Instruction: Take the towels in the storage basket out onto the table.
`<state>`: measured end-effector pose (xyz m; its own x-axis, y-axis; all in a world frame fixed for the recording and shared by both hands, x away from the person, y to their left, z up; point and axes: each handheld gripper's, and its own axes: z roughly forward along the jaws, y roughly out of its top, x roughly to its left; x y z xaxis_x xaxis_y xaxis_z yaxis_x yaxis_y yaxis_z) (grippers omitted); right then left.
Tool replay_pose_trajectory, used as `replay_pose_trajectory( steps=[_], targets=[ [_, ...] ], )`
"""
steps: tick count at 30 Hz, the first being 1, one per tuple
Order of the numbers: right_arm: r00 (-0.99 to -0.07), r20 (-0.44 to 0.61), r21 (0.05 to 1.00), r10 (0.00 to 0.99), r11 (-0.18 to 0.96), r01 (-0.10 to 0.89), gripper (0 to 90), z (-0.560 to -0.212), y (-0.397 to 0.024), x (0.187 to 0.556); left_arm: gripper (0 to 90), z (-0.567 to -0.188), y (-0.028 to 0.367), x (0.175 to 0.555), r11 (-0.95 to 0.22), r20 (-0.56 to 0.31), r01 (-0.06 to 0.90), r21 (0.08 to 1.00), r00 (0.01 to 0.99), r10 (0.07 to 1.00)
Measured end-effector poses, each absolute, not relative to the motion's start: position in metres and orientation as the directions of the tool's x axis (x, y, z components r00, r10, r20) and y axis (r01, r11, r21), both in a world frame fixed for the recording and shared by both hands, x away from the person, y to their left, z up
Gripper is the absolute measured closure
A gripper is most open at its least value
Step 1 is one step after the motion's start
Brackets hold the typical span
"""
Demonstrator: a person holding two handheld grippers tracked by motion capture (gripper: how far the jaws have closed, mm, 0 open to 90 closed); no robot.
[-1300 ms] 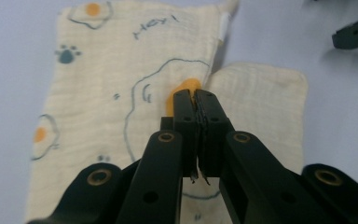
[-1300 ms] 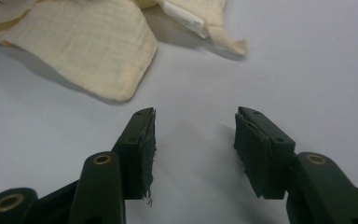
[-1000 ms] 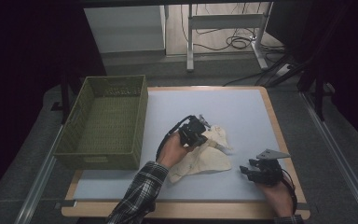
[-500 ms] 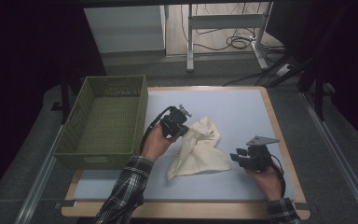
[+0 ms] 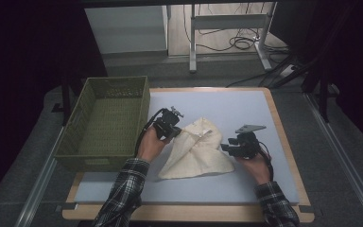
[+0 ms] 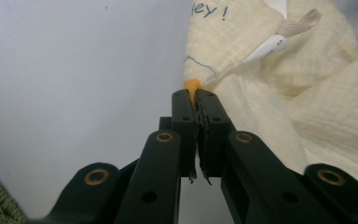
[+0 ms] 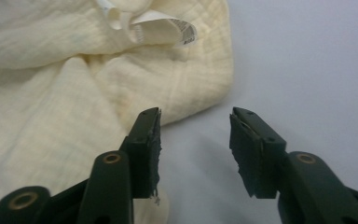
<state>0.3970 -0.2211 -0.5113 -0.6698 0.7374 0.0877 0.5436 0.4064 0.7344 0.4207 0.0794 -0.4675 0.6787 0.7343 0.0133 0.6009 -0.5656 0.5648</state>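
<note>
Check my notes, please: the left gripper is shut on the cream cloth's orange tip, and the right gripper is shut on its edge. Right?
Not quite. The right gripper is open, its fingers apart beside the cloth, as the right gripper view shows. The left gripper is shut on the orange tip.

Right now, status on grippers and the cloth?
Left gripper shut on cream cloth, pinching an orange bit. Right gripper open beside it. Green basket stands apart, left.

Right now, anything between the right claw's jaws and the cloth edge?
Nothing. In the right gripper view the right claw stands open over bare grey table, and the cream cloth edge lies just beyond and beside its jaws.
</note>
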Motion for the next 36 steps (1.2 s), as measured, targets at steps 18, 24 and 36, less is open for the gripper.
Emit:
replay_pose_trajectory(
  steps=[18,24,36],
  targets=[
    [-0.700,0.069,0.769,0.711,0.408,0.491,88.5,-0.473,-0.210,0.409,86.1,-0.477,0.081,0.425,-0.518,0.010,0.637,0.571,0.626,0.780],
    [-0.656,-0.027,0.796,0.754,0.414,0.443,75.6,-0.427,-0.221,0.422,80.5,-0.478,0.085,0.431,-0.442,0.017,0.676,0.590,0.537,0.843],
    [-0.660,0.021,0.739,0.751,0.433,0.516,66.5,-0.460,-0.236,0.412,61.2,-0.480,0.082,0.423,-0.465,0.016,0.649,0.602,0.573,0.819]
  ],
)
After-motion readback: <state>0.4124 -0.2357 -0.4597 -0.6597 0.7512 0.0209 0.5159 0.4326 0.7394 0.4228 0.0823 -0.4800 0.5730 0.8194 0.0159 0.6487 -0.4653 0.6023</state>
